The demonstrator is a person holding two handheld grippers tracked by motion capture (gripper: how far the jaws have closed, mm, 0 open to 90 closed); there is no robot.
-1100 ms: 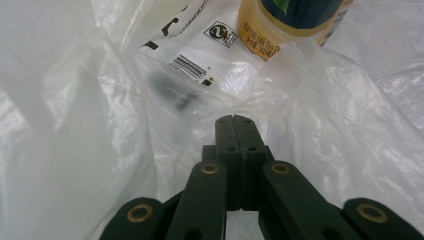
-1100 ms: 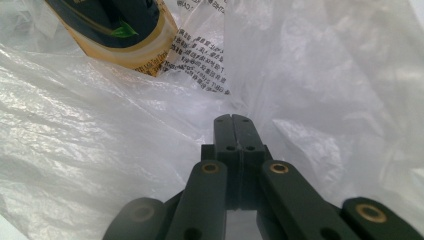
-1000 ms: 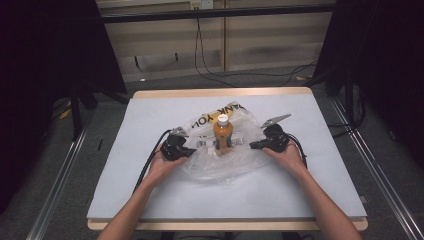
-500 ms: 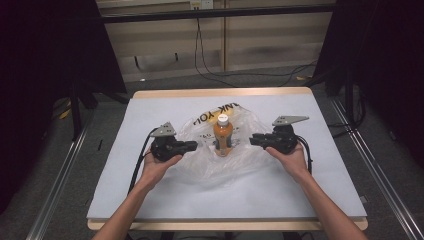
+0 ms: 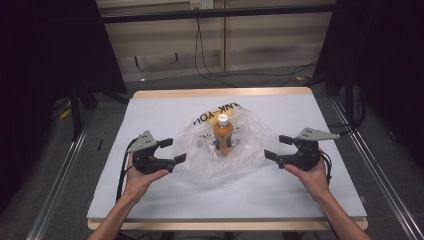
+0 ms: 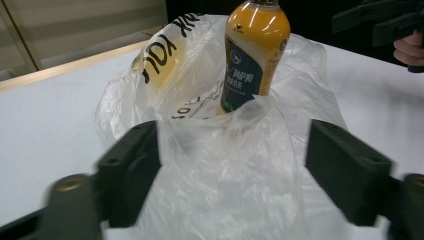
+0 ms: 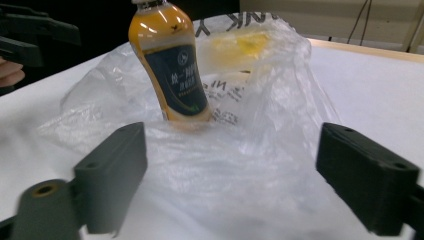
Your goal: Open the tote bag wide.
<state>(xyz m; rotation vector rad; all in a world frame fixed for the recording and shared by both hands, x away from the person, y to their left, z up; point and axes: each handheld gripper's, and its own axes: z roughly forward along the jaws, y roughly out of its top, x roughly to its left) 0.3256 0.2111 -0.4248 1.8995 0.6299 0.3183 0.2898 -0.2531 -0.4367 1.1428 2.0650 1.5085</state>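
The step in hand looks like letting go of the thin clear plastic bag with black lettering point(image 5: 227, 150) so that it settles around the upright orange drink bottle with a white cap and dark label point(image 5: 223, 136); done well, both grippers draw straight back and apart, level, so no film snags a pad and tips the bottle; the left gripper point(image 5: 176, 159) has just been opening, its jaws wide, bag film loose between them but not pinched; the right gripper point(image 5: 271, 155) likewise, just opened, holding nothing; the bottle stands midway between the two, ahead of each, well apart from either.
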